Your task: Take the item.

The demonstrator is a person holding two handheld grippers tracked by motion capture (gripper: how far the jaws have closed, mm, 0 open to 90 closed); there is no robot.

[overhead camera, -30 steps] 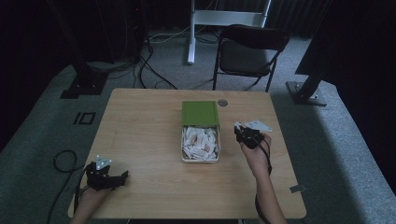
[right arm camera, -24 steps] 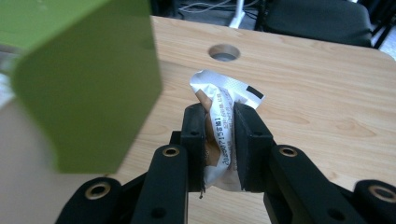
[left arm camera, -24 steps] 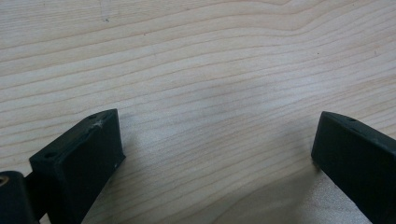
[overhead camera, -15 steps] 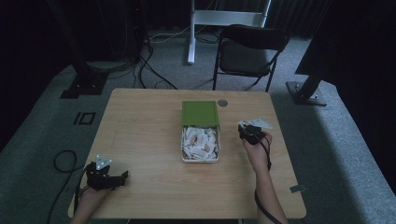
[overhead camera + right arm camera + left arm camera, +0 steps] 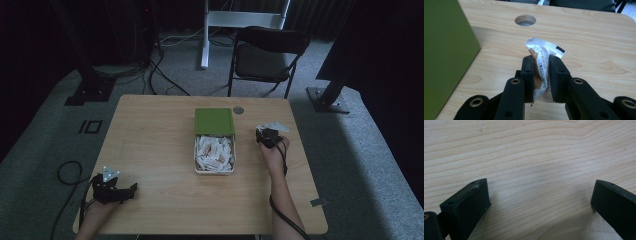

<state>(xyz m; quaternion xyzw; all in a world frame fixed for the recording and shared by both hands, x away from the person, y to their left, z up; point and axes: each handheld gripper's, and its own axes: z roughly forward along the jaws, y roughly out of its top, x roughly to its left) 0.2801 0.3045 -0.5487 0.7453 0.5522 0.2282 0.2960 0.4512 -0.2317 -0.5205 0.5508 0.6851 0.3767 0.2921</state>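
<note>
Right tongs (image 5: 541,75): jaws closed tight on a crumpled white-and-brown sachet (image 5: 543,53), pinched at its middle; printed code down its side reads partly "0715", the rest not legible; a small black mark at its upper edge. In the high view these tongs (image 5: 269,134) sit at 3 o'clock of the tin, just beside it, held over the table (image 5: 150,135) by the right hand (image 5: 274,150). Round cable hole (image 5: 525,20) in the table at 11 o'clock from the sachet. Green lid (image 5: 214,121) stands open at the tin's far end; its green face (image 5: 444,50) fills the left of the right gripper view. Open tin (image 5: 214,154) mid-table, heaped with more white-and-brown sachets, print too small to read. Left tongs (image 5: 536,200): jaws spread wide, nothing between them, bare wood grain beneath. In the high view they (image 5: 112,187) lie at 7 o'clock of the tin, well apart from it, near the table's front-left corner. Folding chair (image 5: 267,52) beyond the table at 12 o'clock.
</note>
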